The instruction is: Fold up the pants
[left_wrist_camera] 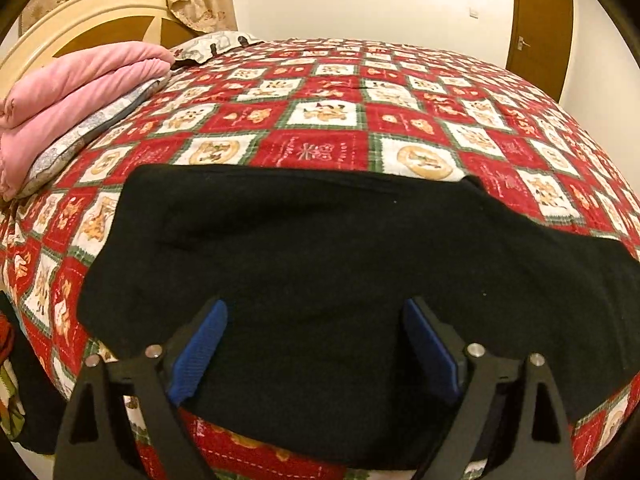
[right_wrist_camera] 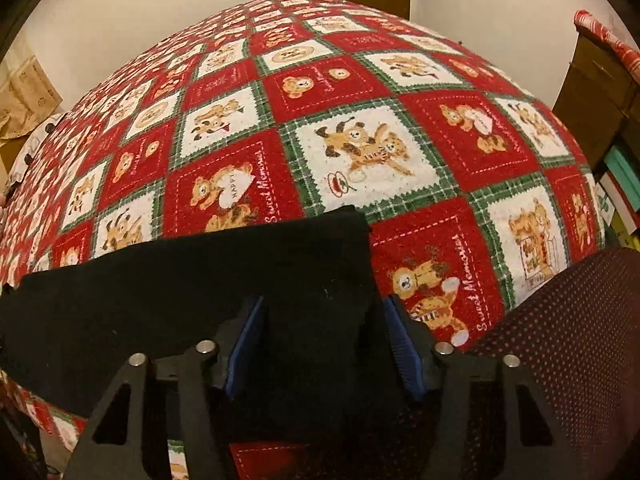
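both grippers hang spread over the black pants (left_wrist_camera: 320,260), gripping nothing: the left gripper (left_wrist_camera: 316,344) above the wide end, the right gripper (right_wrist_camera: 324,344) above the narrow end. the pants lie flat along the near edge of the red quilt (left_wrist_camera: 340,120), seemingly folded lengthwise. likely next: pinch one end, carry it across to the other

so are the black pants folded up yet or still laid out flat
Still laid out flat: the black pants lie as one wide band along the near edge of the bedspread, one end square at the right. Whether already halved lengthwise, cannot tell.
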Tool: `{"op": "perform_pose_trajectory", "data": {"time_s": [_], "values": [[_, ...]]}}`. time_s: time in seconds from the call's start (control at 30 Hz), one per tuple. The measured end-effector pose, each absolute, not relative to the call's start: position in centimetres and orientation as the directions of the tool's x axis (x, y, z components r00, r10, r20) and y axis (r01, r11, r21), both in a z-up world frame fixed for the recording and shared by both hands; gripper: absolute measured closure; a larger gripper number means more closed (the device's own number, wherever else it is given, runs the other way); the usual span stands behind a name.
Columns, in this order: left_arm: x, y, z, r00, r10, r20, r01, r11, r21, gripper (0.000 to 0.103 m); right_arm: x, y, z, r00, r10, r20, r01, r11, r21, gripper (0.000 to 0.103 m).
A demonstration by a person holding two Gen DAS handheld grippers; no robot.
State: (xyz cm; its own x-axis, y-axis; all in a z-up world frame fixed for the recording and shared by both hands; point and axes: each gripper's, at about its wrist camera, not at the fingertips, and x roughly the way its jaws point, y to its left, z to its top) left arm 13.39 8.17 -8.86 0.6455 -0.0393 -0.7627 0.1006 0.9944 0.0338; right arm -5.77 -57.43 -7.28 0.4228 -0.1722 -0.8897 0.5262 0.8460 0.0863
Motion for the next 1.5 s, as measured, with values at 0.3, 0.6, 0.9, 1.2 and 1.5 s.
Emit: {"op": "perform_pose_trajectory", "data": {"time_s": [0.3,0.6,0.9,1.2,1.5], "values": [[13.4,8.6,-9.0,0.647,-0.066,-0.759,0.113,0.994,0.009,0.007,-6.1,-53.5,-2.2,0.508,-0.199,-0.838,0.516,0.849,0.111,0.088],[13.2,8.8,-8.9,0.648,-0.099,-0.755,0.131,0.991,-0.017,0.007,-0.3,-37.3,3.5,0.652,0.079,-0.754,0.186,0.948,0.26,0.089],[13.0,9.1,-8.9,0.645,-0.133,-0.753,0.162,0.986,-0.035,0.007,6.2,-21.0,-5.3,0.592,0.124,-0.796,-0.03,0.991,0.131,0.086],[12.9,9.1,-9.0,0.658,-0.139,-0.74,0.174,0.984,-0.03,0.007,3.3,-17.3,-5.4,0.675,0.35,-0.65,-0.188,0.933,0.307,0.025],[12.6,9.0,-8.8,0.659,-0.158,-0.735,0.201,0.979,-0.03,0.007,0.1,-22.2,-4.0,0.734,0.23,-0.639,-0.027,0.95,0.311,0.087]]}}
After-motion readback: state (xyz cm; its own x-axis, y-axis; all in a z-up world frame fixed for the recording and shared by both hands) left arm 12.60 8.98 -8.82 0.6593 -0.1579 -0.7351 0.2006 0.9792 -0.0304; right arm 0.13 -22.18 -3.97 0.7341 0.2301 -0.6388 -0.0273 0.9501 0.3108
